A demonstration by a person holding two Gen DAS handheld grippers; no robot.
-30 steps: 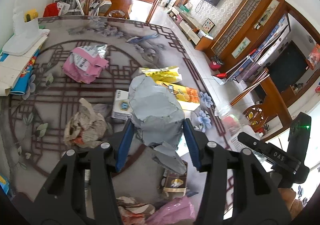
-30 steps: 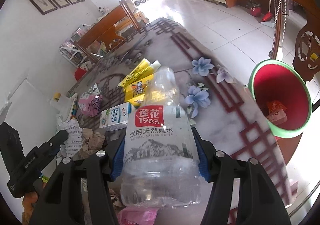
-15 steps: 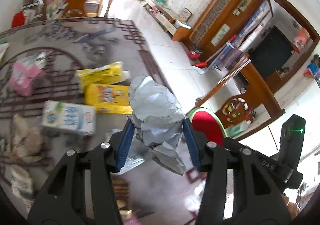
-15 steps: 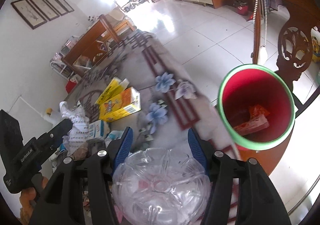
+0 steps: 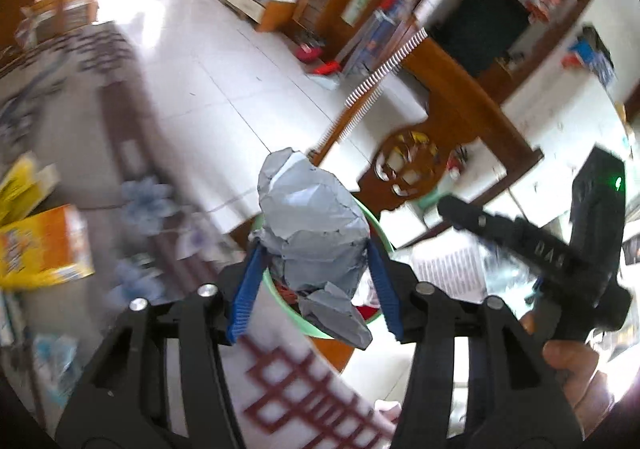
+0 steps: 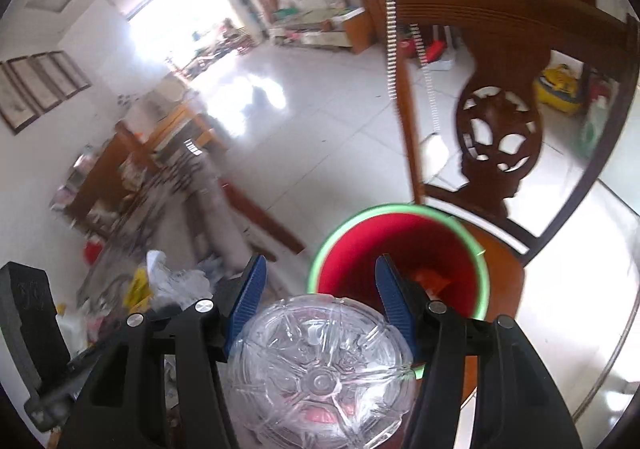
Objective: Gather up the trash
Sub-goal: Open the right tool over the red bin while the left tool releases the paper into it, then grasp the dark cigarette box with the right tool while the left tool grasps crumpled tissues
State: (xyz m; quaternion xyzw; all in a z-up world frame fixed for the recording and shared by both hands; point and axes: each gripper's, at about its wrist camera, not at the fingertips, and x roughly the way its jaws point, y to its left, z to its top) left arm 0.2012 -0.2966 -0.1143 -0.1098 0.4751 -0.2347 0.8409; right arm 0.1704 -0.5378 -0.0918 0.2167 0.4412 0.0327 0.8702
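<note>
Trash is nearing the bin [image 6: 400, 245], the landmark here. Left of the bin, boxes [image 5: 44, 249] are still lying on the table [image 5: 312, 401]. The left gripper [image 5: 316, 281] is clamping a paper wad [image 5: 312, 233] above the bin's rim. The right gripper [image 6: 318, 297] is gripping a bottle [image 6: 320, 369] just short of the bin, which is already holding wrappers [image 6: 432, 281].

Crumpled matt grey paper wad [image 5: 312, 225], clear glossy plastic bottle [image 6: 320, 373], carved polished wooden chair [image 6: 496, 137]
</note>
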